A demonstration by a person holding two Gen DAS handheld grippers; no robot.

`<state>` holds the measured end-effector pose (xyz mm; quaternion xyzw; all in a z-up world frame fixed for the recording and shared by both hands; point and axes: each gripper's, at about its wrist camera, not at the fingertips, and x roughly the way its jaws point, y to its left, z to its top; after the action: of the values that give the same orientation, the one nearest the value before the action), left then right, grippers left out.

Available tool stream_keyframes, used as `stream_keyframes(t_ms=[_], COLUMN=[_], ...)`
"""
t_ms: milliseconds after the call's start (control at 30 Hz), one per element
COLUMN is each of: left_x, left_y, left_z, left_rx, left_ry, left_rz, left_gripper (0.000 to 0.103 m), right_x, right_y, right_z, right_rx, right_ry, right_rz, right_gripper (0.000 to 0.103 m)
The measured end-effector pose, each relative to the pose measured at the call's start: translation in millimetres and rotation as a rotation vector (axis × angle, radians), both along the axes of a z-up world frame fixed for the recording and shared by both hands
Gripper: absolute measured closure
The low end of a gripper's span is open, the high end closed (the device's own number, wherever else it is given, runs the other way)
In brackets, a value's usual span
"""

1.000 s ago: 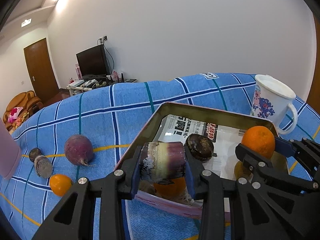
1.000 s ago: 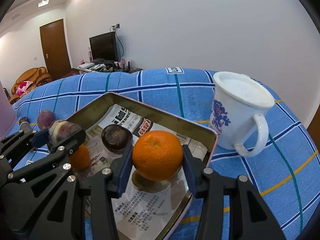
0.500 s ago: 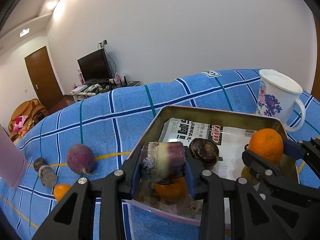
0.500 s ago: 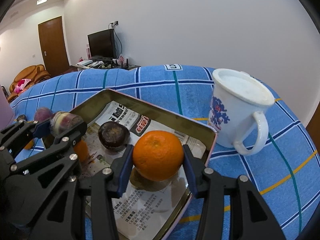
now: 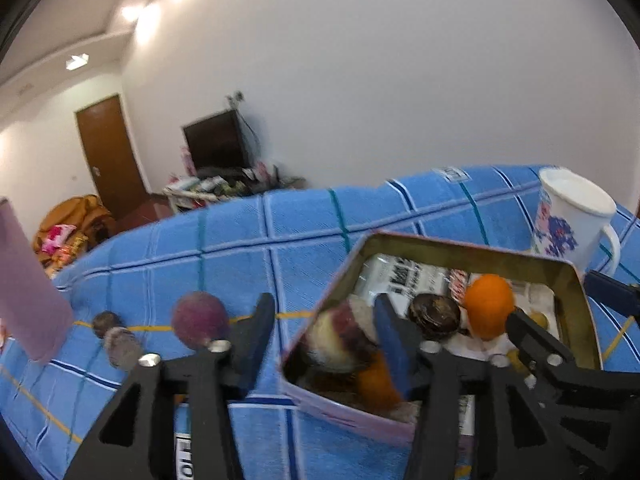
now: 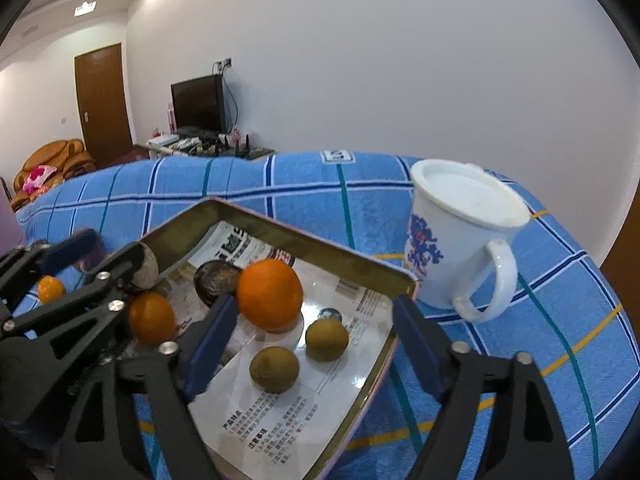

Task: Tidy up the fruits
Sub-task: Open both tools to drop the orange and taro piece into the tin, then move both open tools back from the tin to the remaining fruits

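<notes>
Now, through the left wrist camera, the left gripper [image 5: 324, 328] stands spread wide, holding nothing; half a second ago it pinched the purple-and-white stub [image 5: 340, 340]. That stub lies inside the metal tin [image 5: 472, 246] at its near left corner, tilted, its long axis slanting up toward the tin's middle, resting against a small orange [image 5: 376, 380]. The right-hand finger [image 5: 394, 344] reaches over the tin's rim, the left-hand one hangs over the blue checked cloth [image 5: 240, 240] outside it. A purple round root [image 5: 199, 320] sits on the cloth, well apart from the tin. The view is blurred.

Through the right wrist camera, the right gripper [image 6: 312, 328] is likewise spread and empty over the tin [image 6: 320, 246]; earlier it clamped the big orange [image 6: 269, 294], which sits on the newspaper lining just beside a dark round fruit [image 6: 216, 284]. Two greenish fruits [image 6: 274, 369] lie between the fingers. A white mug [image 6: 456, 248] stands beside the tin
</notes>
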<state>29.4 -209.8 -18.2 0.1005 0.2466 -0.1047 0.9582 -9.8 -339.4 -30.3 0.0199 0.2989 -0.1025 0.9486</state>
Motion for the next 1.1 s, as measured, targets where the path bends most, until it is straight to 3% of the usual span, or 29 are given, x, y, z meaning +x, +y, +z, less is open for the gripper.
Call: stream_keyframes(t_ms=[67, 233, 533, 1100], left_x=[-2.5, -6.8, -17.7, -36.8], left_y=[6.7, 23.8, 48.6, 82.5], left_z=[4.7, 12.8, 16.3, 5.6], left_rx=[-0.024, -0.082, -0.052, -0.035], left_ry=[-0.029, -0.063, -0.170, -0.153], left_rz=[0.019, 0.048, 0.160, 0.162], left_gripper=[0.032, 0.025, 0.023, 0.023], right_x=[-2.6, -13.3, -25.1, -39.5], right_y=[-3.5, 0.0, 28.3, 31.5], right_z=[2.3, 12.6, 23.4, 25.9], right_rx=[0.020, 0.019, -0.098, -0.092], right_ry=[-0.017, -0.104, -0.220, -0.291], right_rz=[-0.003, 0.021, 0.057, 0.004], right_gripper=[0.008, 0.000, 0.000, 0.000])
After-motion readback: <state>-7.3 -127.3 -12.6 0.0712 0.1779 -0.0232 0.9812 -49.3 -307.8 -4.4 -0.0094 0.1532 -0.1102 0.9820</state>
